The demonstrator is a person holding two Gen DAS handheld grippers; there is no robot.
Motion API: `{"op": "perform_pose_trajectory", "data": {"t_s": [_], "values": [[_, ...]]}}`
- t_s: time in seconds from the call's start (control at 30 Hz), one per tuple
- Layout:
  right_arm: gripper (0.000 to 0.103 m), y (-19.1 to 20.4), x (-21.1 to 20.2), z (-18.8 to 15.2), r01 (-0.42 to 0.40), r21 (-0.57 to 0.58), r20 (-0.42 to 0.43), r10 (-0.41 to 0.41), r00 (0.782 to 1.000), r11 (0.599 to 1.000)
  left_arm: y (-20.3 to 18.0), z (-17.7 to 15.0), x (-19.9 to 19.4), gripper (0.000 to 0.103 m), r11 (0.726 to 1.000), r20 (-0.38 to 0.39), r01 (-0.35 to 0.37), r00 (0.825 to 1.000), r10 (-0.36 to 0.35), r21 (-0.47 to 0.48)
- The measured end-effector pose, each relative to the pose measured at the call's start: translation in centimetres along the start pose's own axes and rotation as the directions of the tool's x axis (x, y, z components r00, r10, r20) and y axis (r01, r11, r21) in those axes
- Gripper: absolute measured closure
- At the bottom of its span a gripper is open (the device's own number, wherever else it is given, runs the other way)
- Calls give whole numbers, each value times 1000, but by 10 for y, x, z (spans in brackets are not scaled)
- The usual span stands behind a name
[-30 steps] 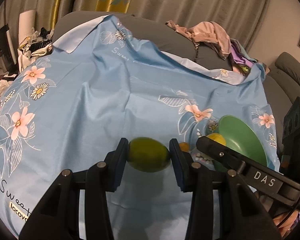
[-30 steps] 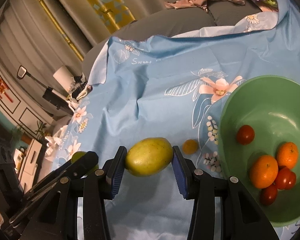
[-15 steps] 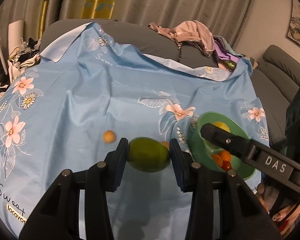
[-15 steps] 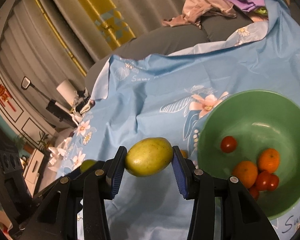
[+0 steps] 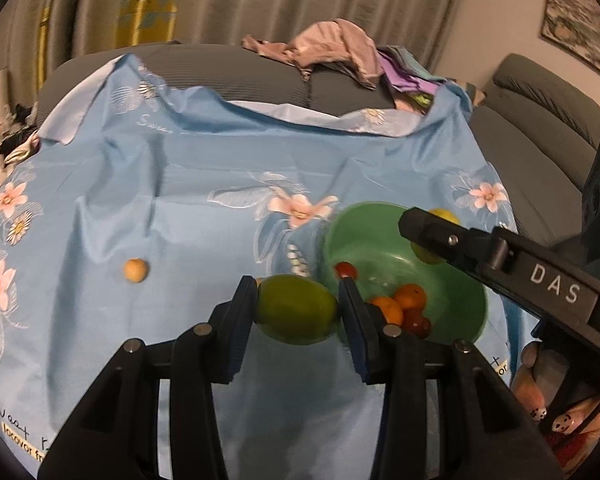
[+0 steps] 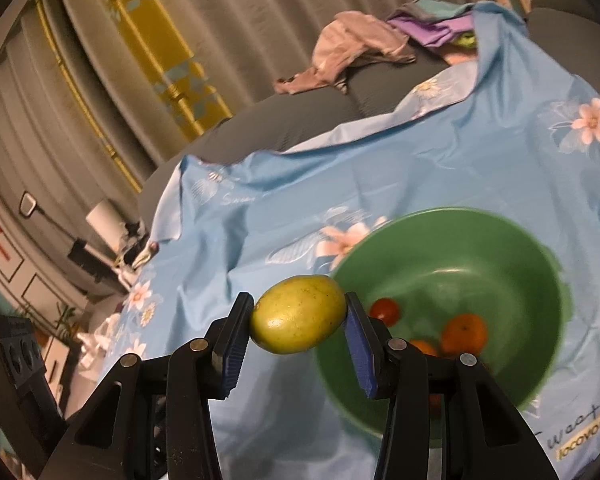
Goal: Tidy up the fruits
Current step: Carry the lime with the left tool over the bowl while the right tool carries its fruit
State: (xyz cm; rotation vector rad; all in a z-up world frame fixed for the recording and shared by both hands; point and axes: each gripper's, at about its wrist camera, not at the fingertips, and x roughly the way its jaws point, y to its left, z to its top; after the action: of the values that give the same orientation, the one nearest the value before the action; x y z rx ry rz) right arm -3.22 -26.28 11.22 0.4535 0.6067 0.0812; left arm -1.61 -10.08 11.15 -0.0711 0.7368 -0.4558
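Two claws each carry a fruit above the blue cloth [image 5: 188, 200]. The left claw [image 5: 298, 312] is clamped on a green fruit [image 5: 296, 309], held just left of the green bowl [image 5: 456, 312]. The right claw [image 6: 298, 316] is clamped on a yellow fruit [image 6: 299, 313] at the bowl's near-left rim. Oranges [image 6: 463, 333] and small red fruits [image 6: 385, 311] lie in the bowl. A small tan fruit [image 5: 135, 270] sits alone on the cloth, well left.
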Motion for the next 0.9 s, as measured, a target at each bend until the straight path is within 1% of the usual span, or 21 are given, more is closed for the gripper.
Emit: {"op": "perform_pose_trajectory", "data": {"t_s": [0.13,0.3,0.47,0.57,0.67,0.9], "values": [[56,-15,-9,5,22,38,29,-23,999,999,-20,4,9,61,999,-8,9,1000,-9,40],[56,-35,-18,8,86,88,54,-91,994,992,-42,8,22,61,996,-26,50,999,-48,73],[56,-53,-23,9,118,140,58,-127,990,983,-60,6,39,61,991,-68,75,995,-68,115],[56,-63,-23,9,147,165,47,-157,987,975,-67,5,52,61,989,-103,99,991,-87,110],[56,-71,-19,10,147,187,27,-154,988,971,-74,3,61,61,987,-123,105,988,-90,122],[56,-85,-10,8,174,218,-20,-173,985,960,-82,-1,75,61,984,-168,123,981,-101,128]]}}
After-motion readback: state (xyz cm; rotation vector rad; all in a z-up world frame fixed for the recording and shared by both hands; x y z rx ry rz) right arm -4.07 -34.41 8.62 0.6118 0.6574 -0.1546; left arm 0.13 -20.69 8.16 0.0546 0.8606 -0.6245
